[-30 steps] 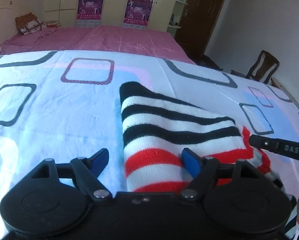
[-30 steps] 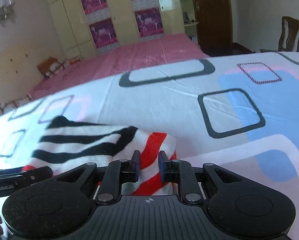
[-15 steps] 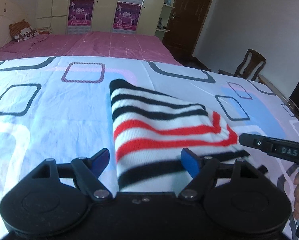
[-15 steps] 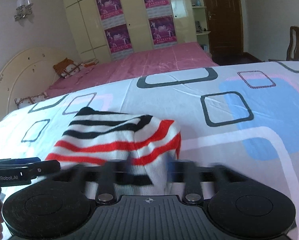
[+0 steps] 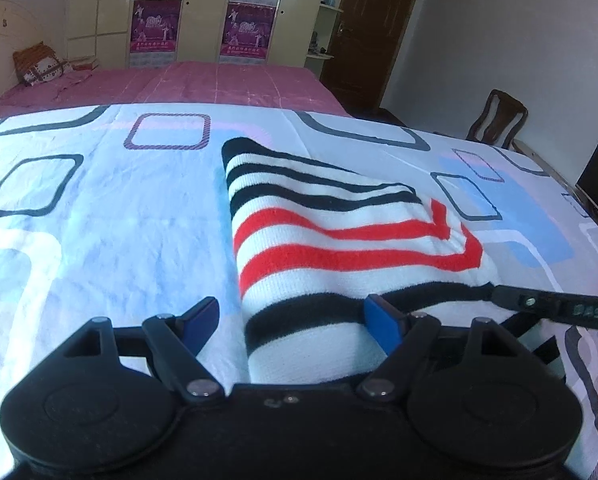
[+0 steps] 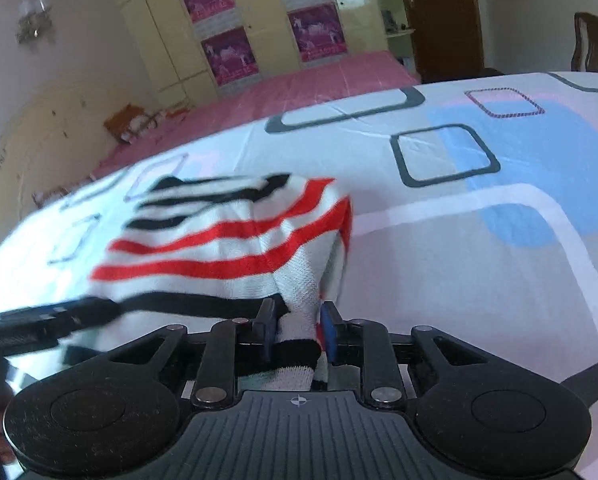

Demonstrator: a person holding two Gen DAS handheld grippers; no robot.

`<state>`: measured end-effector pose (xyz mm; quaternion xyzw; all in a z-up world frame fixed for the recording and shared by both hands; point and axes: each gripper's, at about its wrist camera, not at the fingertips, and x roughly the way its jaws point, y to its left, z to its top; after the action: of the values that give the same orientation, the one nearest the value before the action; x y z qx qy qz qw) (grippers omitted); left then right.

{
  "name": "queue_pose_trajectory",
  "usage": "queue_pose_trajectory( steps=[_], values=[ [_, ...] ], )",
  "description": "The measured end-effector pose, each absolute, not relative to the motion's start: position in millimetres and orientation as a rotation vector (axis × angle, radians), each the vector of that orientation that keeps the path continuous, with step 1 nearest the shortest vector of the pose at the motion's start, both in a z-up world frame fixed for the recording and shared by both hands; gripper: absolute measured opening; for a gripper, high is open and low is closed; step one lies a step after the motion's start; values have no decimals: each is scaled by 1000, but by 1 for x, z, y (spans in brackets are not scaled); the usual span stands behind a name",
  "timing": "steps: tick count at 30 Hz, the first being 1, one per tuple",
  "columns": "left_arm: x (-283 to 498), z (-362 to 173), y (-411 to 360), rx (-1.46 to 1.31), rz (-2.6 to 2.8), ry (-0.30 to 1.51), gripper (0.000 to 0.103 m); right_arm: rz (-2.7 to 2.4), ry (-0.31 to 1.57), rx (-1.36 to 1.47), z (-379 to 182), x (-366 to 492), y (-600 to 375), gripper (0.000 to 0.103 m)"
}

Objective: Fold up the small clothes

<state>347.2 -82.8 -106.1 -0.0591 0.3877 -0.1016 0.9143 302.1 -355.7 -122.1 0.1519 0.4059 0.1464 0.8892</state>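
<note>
Spread across the bed is a pale sheet [image 5: 99, 216] printed with rounded squares in grey, purple and blue, and on it lies the task's thing, a small striped knit garment [image 5: 339, 240], partly folded so that 1 layer lies over another. It looks soft, light and limp, a ribbed knit that will sag and drape from wherever it is lifted, with enough nap not to slip from rubber pads; it seems best taken by a corner or a hem edge, 2 points apart, so the fold falls straight. Its bands run black and white at the far end, then 2 red stripes that turn a corner near the right edge, then black again at the near hem. From the right wrist view, the right claw [image 6: 297, 332] has just been closing and now pinches a bunched bit of the near hem between its blue pads, the cloth rising in a tent from that pinch. The left claw [image 5: 295, 322] stands spread wide over the near left edge, the cloth between its fingers but not pressed. Beyond the sheet lie a pink bedspread [image 5: 219, 84], cupboards [image 5: 99, 8] with posters, a dark door [image 5: 371, 28] and a wooden chair [image 5: 499, 116].
</note>
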Motion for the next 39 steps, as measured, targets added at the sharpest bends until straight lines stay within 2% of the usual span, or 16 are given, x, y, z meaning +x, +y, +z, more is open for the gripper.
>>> queue_pose_trajectory(
  steps=[11,20,23,27,32,34,35,36,37,39],
  values=[
    [323,-106,-76,-168,-244,894,76,299,855,470,-113,268,-378,24],
    [312,-116,-72,-140,-254,885,74,306,939,423,-127,248,-372,24],
    [313,-117,-70,-142,-257,887,74,324,947,444,-126,244,-371,18],
    [314,-118,-67,-125,-275,887,73,336,986,506,-141,247,-381,18],
    [315,-114,-67,-127,-281,896,70,378,988,384,-128,253,-378,19],
    [314,-106,-67,-139,-288,889,69,368,940,342,-114,256,-376,38],
    [314,-103,-67,-152,-289,884,71,354,904,328,-108,257,-376,68],
    [314,-100,-66,-176,-288,877,78,343,862,325,-102,259,-377,84],
    [316,-97,-64,-204,-284,869,82,348,846,335,-99,264,-378,84],
    [321,-92,-63,-241,-276,856,85,361,855,374,-99,278,-378,84]
  ],
)
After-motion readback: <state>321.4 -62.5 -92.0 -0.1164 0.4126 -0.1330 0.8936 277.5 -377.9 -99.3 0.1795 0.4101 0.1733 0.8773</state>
